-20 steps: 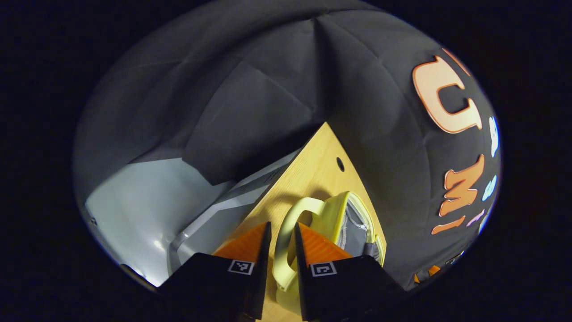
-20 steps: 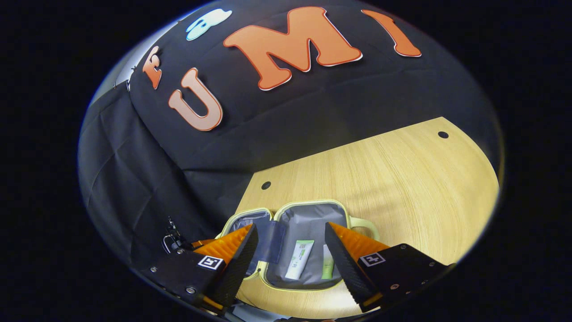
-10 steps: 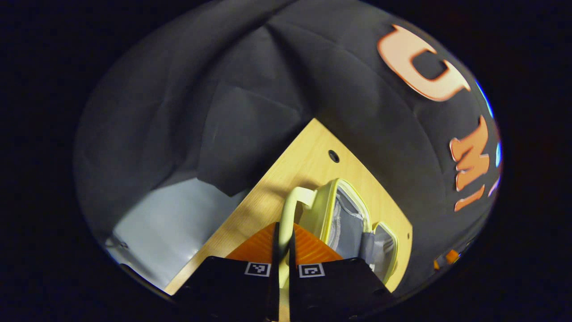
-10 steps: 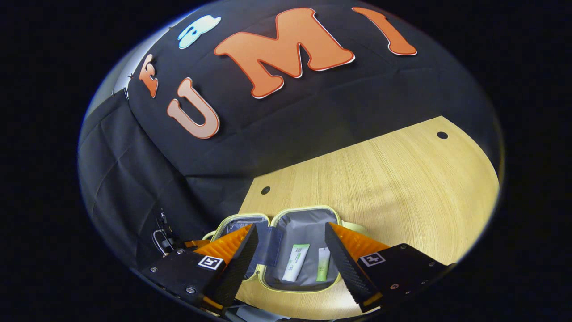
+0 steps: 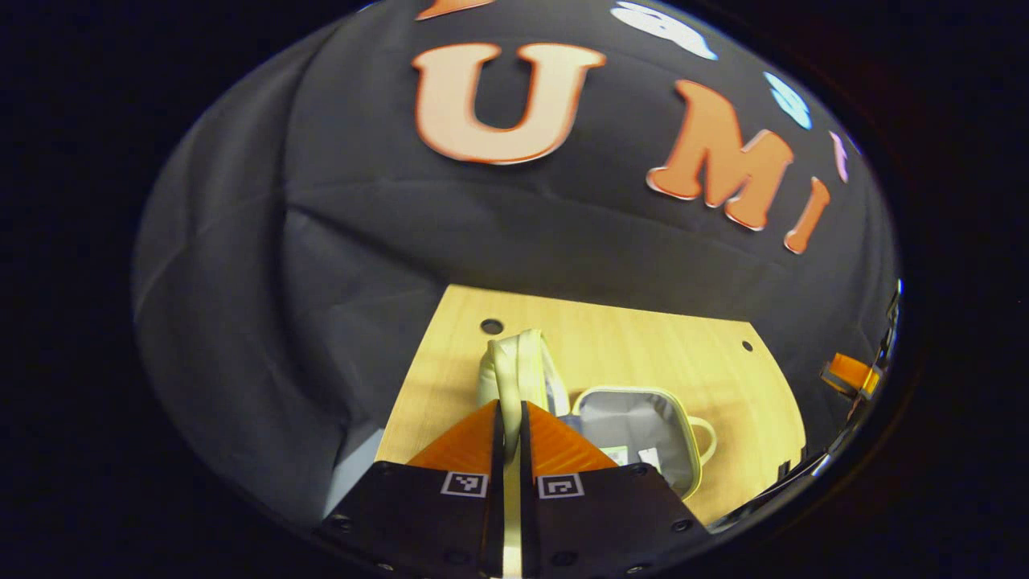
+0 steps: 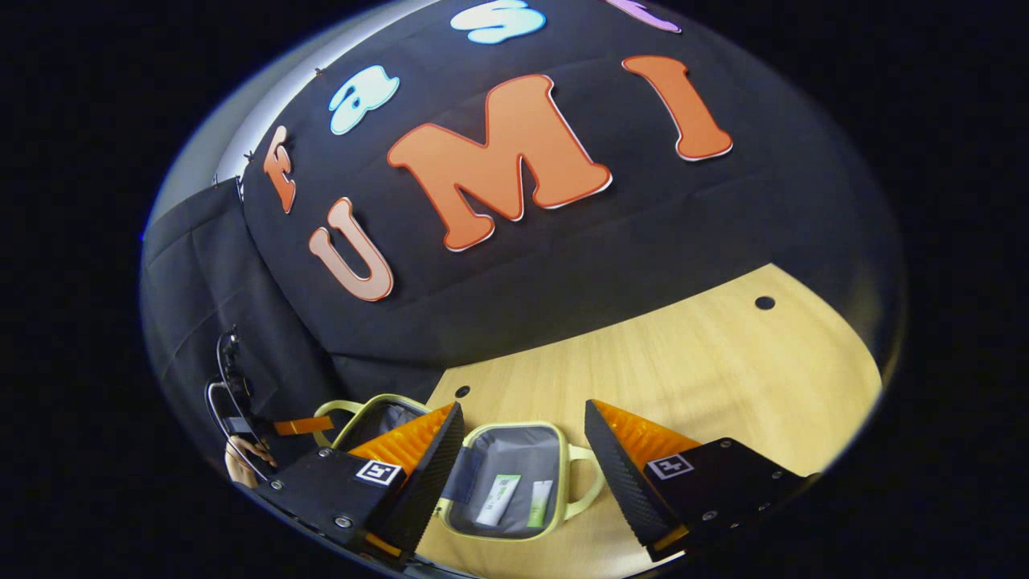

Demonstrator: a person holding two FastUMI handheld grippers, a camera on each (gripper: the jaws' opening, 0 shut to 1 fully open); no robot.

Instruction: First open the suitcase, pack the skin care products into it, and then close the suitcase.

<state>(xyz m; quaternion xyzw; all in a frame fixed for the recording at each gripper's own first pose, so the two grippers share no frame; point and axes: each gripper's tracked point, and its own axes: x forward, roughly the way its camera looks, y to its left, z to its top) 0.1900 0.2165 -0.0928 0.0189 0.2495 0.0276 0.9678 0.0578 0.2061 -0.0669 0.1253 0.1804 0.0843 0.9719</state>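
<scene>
In the left gripper view, the left gripper is seen closed on the pale yellow handle of the raised lid, both fingers pressing the handle between them. The lid is stood nearly on edge straight ahead of the fingertips, its grey lining just visible on the right of the handle. To the right of the fingers, the lower half of the suitcase lies flat on the wooden table, its grey interior turned upward. Two skin care tubes are partly seen inside it, close beside the right finger. The far gripper is glimpsed at the right edge of the view.

In the right gripper view, the right gripper is held with its fingers spread wide apart, nothing between them being touched. Framed between the fingers, the open half of the suitcase is seen on the table, with its own handle toward the right finger. Inside it, a white and green tube and a smaller green tube are laid side by side on the grey lining. The tilted lid is seen behind the left finger, and beyond it the left gripper and a hand.
</scene>
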